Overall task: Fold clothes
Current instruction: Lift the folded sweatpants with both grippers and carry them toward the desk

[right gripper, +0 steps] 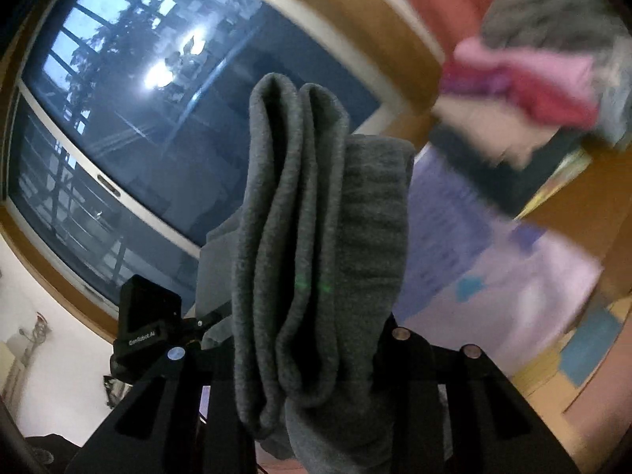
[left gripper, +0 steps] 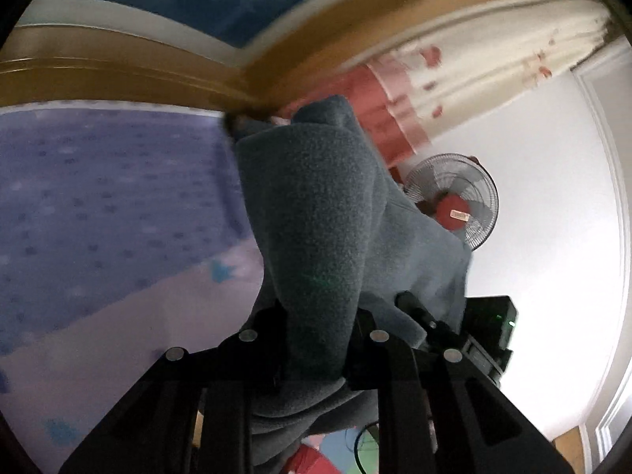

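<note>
A grey fleece garment (left gripper: 324, 229) is held up in the air, bunched into thick folds. My left gripper (left gripper: 316, 339) is shut on one bunched part of it, and the cloth rises forward from the jaws and drapes off to the right. In the right wrist view the same grey garment (right gripper: 316, 237) stands in several folded layers, with a ribbed cuff on its right side. My right gripper (right gripper: 312, 351) is shut on those layers. The other gripper's black body (right gripper: 148, 324) shows at the lower left of that view. The fingertips of both grippers are hidden by cloth.
A purple patterned bedsheet (left gripper: 98, 205) lies to the left and below. A pile of pink, red and grey clothes (right gripper: 533, 79) sits on a wooden ledge. A dark window (right gripper: 138, 118), a curtain (left gripper: 454, 79) and a standing fan (left gripper: 458, 201) are around.
</note>
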{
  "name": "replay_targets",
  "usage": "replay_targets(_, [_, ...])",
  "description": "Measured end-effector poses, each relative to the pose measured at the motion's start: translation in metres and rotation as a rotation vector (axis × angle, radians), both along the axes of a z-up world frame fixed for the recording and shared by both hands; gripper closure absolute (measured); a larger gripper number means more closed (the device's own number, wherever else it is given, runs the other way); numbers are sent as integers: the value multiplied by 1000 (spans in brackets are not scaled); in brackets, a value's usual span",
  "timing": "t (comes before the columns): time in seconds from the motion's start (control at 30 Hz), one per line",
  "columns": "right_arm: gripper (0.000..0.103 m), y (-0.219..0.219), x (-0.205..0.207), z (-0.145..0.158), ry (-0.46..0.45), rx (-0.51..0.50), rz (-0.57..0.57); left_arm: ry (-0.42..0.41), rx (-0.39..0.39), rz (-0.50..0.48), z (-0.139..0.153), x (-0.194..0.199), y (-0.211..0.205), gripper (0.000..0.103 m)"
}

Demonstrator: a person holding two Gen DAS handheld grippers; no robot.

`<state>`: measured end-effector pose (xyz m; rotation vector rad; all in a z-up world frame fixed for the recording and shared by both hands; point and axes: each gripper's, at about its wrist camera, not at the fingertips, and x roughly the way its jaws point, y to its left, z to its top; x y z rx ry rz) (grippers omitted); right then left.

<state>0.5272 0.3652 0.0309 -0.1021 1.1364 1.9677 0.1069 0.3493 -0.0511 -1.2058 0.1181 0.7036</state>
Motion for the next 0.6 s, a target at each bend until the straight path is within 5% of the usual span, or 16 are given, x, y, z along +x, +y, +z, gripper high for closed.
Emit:
replay_targets(0.2, [74, 9, 126, 46, -83, 66, -47, 19, 71, -42, 36, 120, 28, 84])
replay_targets(0.27, [74, 19, 147, 57, -73, 75, -84, 81, 120, -48, 62, 152, 50, 84])
replay_targets(0.5, [74, 104, 219, 96, -42, 88, -277, 352, 312, -100, 159, 256, 178, 84])
replay_targets(0.6, [74, 160, 243, 114, -33, 85, -376, 395, 343, -141, 181, 297, 243, 84])
